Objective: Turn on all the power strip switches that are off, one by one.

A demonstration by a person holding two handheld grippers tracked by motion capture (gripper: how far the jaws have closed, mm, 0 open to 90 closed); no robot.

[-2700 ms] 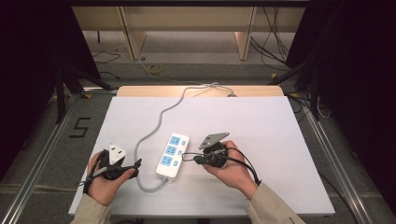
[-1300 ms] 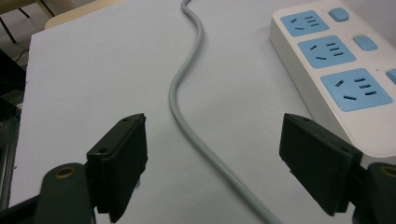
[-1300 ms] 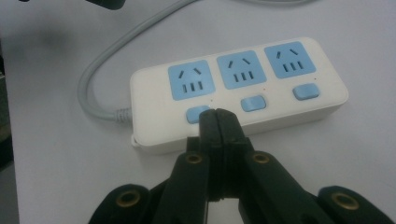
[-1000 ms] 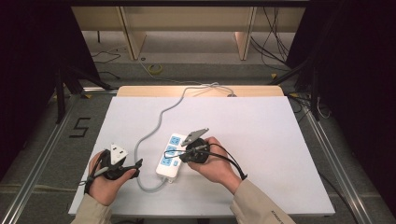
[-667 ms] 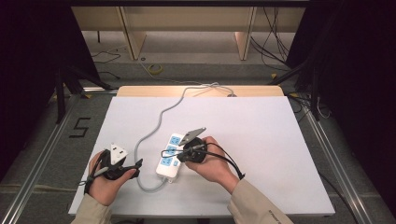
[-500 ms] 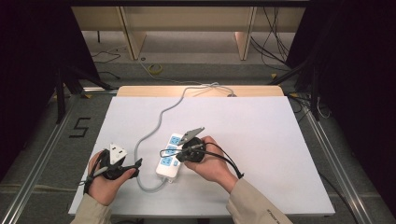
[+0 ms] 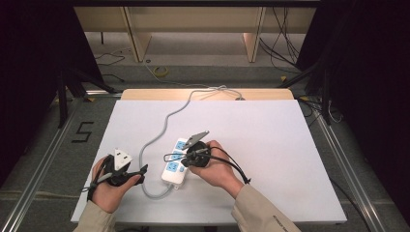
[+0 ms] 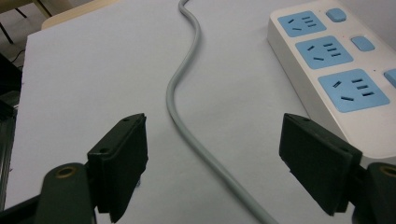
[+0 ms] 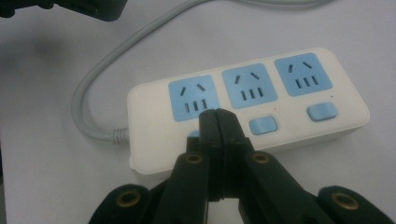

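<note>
Since the earlier frame my right gripper has slid left onto the power strip at the table's near middle. My left gripper, jaws apart, idles over the grey cord. Right jaws together press the end switch; I judge an off-centre push could skid the strip.

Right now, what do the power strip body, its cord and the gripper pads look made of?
Power strip: looks like moulded plastic, white satin shell with matte blue socket faces and buttons; rounded seamless edges.
Cord: grey rubbery or PVC sheath, smooth, bends softly.
Left gripper pads: black, dull, likely hard plastic; screw holes visible. Right gripper looks the same.
</note>
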